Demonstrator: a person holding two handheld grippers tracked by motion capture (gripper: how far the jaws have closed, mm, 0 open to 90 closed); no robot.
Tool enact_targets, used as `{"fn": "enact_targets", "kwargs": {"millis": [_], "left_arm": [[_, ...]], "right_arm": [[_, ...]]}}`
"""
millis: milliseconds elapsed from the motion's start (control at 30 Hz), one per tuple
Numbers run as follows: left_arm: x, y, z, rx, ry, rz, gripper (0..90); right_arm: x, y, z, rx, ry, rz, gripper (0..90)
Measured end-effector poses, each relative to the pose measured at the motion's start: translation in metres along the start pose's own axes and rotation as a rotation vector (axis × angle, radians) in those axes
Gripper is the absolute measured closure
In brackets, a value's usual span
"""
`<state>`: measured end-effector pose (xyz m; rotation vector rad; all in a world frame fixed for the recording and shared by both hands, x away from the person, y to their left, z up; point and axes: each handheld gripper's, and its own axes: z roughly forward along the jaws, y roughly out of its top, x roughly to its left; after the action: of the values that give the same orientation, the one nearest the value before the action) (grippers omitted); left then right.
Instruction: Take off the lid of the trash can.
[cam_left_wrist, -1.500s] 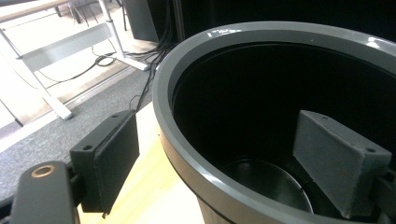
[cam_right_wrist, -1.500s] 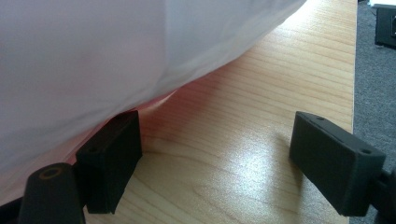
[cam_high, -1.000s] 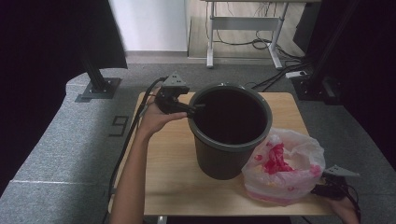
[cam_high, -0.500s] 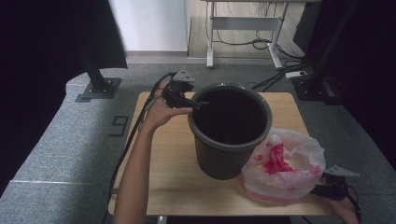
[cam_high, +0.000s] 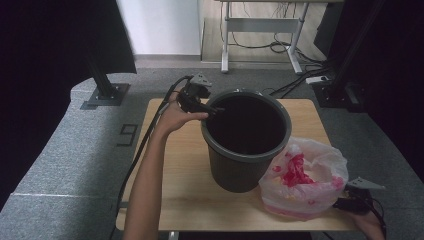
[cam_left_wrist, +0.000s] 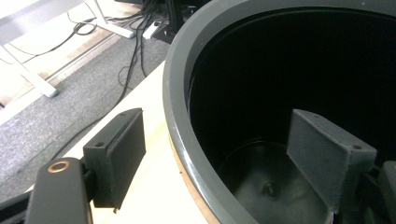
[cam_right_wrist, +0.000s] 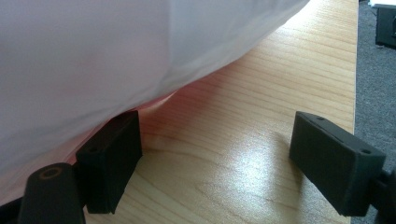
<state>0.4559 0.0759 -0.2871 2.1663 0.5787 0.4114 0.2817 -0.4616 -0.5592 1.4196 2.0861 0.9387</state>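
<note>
A: Where is the left gripper?

B: At the far-left rim of the dark grey bucket; its 2 jaws stand apart and straddle the rim, 1 outside over the wooden table, 1 inside the bucket; in the left gripper view the rim runs between them and neither jaw presses on it.

A: And the bucket itself?

B: Upright, near the middle of the table; its inside is dark and I cannot tell whether anything lies in it.

A: The right gripper?

B: Low at the table's near-right corner, beside the white plastic bag with red and pink showing through it; in the right gripper view its jaws are spread wide over bare wood; the bag bulges over the left jaw, and nothing sits between the 2.

A: Bag and bucket?

B: The bag rests just right of the bucket, touching its side.
</note>
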Motion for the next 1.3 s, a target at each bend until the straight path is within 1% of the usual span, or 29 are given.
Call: {"fn": "enact_targets", "kwargs": {"millis": [33, 67, 133, 200, 300, 367, 433, 533, 567, 633, 700, 733, 800, 900, 967, 1067, 1167, 1267, 1300], "left_arm": [[0.001, 0.000, 0.000, -0.006, -0.004, -0.006, 19.6], [0.001, 0.001, 0.000, -0.002, -0.002, -0.007, 19.7], [0.002, 0.001, 0.002, 0.017, 0.012, -0.004, 19.6], [0.003, 0.002, 0.003, 0.028, 0.015, -0.013, 19.5], [0.005, 0.004, 0.005, 0.057, 0.019, -0.020, 19.6], [0.007, 0.006, 0.007, 0.080, 0.023, -0.017, 20.6], [0.008, 0.007, 0.008, 0.100, 0.038, -0.020, 22.4], [0.009, 0.009, 0.010, 0.120, 0.062, -0.015, 27.5], [0.008, 0.010, 0.011, 0.125, 0.074, -0.013, 31.1], [0.008, 0.012, 0.012, 0.129, 0.085, -0.002, 36.3], [0.006, 0.013, 0.013, 0.141, 0.114, 0.008, 42.0], [0.006, 0.014, 0.014, 0.145, 0.125, 0.008, 45.0], [0.005, 0.014, 0.017, 0.156, 0.160, 0.008, 50.7], [0.004, 0.014, 0.017, 0.153, 0.145, 0.007, 57.8], [0.003, 0.016, 0.018, 0.162, 0.136, 0.020, 62.8], [-0.001, 0.020, 0.018, 0.176, 0.155, 0.049, 70.9], [-0.003, 0.023, 0.019, 0.194, 0.168, 0.047, 72.1], [-0.002, 0.027, 0.016, 0.174, 0.169, 0.031, 73.1], [-0.002, 0.028, 0.015, 0.171, 0.170, 0.033, 73.2]], "right_arm": [[0.000, 0.000, 0.000, 0.000, 0.000, 0.000, 16.8], [0.000, 0.000, 0.000, 0.000, 0.000, 0.000, 16.8], [0.000, 0.000, 0.000, 0.000, 0.000, 0.000, 16.8], [0.000, 0.000, 0.000, 0.000, 0.000, 0.000, 16.8], [0.000, 0.000, 0.000, 0.000, 0.000, 0.000, 16.9], [0.000, 0.000, 0.000, 0.000, 0.000, 0.000, 16.8], [0.000, 0.000, 0.000, 0.000, 0.000, 0.000, 16.9], [0.000, 0.000, 0.000, 0.000, 0.000, 0.000, 16.9], [0.000, 0.000, 0.000, 0.000, 0.000, 0.000, 16.8], [0.000, 0.000, 0.000, 0.000, 0.000, 0.000, 16.9], [0.000, 0.000, 0.000, 0.000, 0.000, 0.000, 16.9], [0.000, 0.000, 0.000, 0.000, 0.000, 0.000, 16.9], [0.000, 0.000, 0.000, 0.000, 0.000, 0.000, 16.8], [0.000, 0.000, 0.000, 0.000, 0.000, 0.001, 16.9], [0.000, 0.000, 0.000, 0.000, 0.000, 0.000, 16.9], [0.000, 0.000, 0.000, 0.000, 0.000, 0.000, 16.9], [0.000, 0.000, 0.000, 0.000, 0.000, 0.000, 16.9], [0.000, 0.000, 0.000, 0.000, 0.000, 0.000, 16.9], [0.000, 0.000, 0.000, 0.000, 0.000, 0.000, 16.9]]}}
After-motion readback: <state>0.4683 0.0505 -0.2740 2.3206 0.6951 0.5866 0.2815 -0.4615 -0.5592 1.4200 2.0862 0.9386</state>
